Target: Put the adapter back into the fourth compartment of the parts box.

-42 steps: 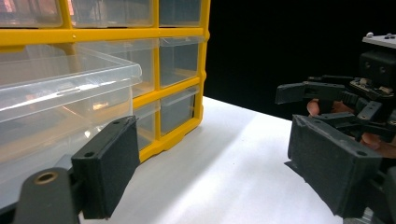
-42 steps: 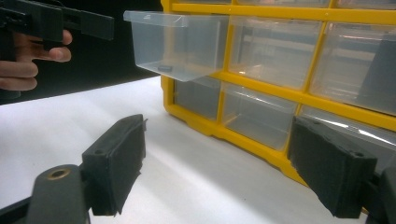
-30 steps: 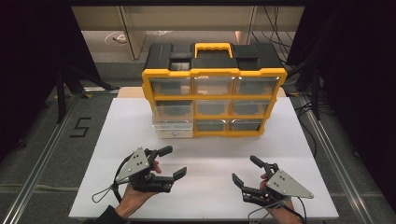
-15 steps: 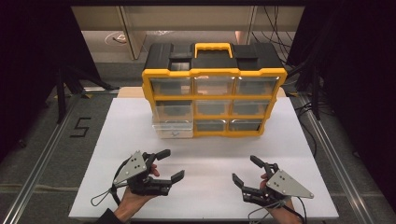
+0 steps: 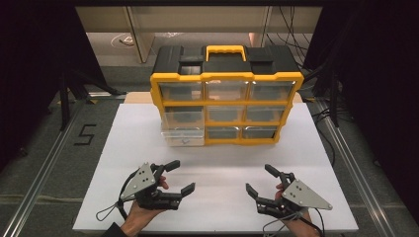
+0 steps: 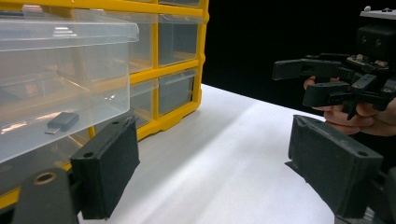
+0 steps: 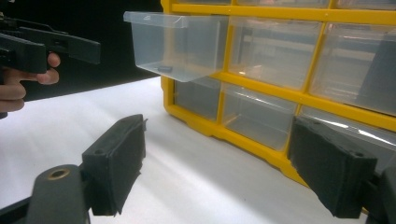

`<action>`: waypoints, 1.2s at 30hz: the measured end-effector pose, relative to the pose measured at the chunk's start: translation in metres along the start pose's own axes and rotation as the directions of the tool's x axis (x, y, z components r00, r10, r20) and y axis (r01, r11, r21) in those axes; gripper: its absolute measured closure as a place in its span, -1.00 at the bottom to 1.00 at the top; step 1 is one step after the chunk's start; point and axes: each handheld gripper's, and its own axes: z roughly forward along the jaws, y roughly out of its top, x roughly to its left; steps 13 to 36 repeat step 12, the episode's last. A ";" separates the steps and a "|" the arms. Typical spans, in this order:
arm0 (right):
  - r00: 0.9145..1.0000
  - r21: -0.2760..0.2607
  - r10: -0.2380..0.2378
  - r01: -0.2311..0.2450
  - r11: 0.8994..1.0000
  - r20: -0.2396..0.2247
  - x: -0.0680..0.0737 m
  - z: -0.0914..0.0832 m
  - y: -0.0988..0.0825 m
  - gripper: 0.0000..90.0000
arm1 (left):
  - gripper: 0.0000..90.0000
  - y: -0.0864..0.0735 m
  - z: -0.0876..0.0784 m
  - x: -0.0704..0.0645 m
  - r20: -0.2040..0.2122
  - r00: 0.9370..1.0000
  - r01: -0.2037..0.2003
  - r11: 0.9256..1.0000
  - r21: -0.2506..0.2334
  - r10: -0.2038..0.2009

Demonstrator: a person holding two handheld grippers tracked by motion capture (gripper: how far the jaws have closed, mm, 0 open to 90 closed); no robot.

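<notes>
Item: pulled-out clear drawer, small dark part inside, towards the counter's far edge. Left tool and right tool: agape, empty. Approach level; grip part squarely.

The high view looks forward and down from above the person's edge of the counter, taking in the whole white surface with the drawer cabinet standing toward the far edge. The left gripper view sits low, close over the counter, looking between its own two jaws toward the cabinet's pulled-out clear drawer, which is near its lens; the right gripper shows farther off. The right gripper view is equally low and faces the cabinet front from the other side, with the left gripper at its edge. All three views share the open drawer and the cabinet's front.
</notes>
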 end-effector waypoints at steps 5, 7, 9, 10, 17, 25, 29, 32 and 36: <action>1.000 0.002 -0.001 0.001 1.000 0.000 0.000 0.000 0.000 -0.55 | -0.65 0.000 0.001 -0.001 0.004 1.000 -0.001 1.000 0.004 0.001; 1.000 0.000 -0.001 0.001 1.000 0.000 0.000 0.000 0.000 -0.55 | -0.65 -0.001 0.001 -0.001 0.003 1.000 -0.003 1.000 0.003 0.003; 1.000 -0.003 0.000 0.000 1.000 0.001 0.000 0.000 0.000 -0.55 | -0.65 0.000 0.001 0.000 0.002 1.000 -0.003 1.000 0.003 0.003; 1.000 -0.003 0.000 0.000 1.000 0.001 0.000 0.000 0.000 -0.55 | -0.65 0.000 0.001 0.000 0.001 1.000 -0.002 1.000 0.002 0.002; 1.000 -0.001 -0.002 0.002 1.000 -0.001 0.000 0.000 0.000 -0.55 | -0.65 0.000 0.001 0.000 -0.001 1.000 -0.002 1.000 0.005 0.002; 1.000 -0.001 -0.002 0.002 1.000 -0.001 0.000 0.000 0.000 -0.55 | -0.65 0.000 0.001 0.000 -0.001 1.000 -0.002 1.000 0.005 0.002; 1.000 -0.001 -0.002 0.002 1.000 -0.001 0.000 0.000 0.000 -0.55 | -0.65 0.000 0.001 0.000 -0.001 1.000 -0.002 1.000 0.005 0.002; 1.000 -0.001 -0.002 0.002 1.000 -0.001 0.000 0.000 0.000 -0.55 | -0.65 0.000 0.001 0.000 -0.001 1.000 -0.002 1.000 0.005 0.002; 1.000 -0.001 -0.002 0.002 1.000 -0.001 0.000 0.000 0.000 -0.55 | -0.65 0.000 0.001 0.000 -0.001 1.000 -0.002 1.000 0.005 0.002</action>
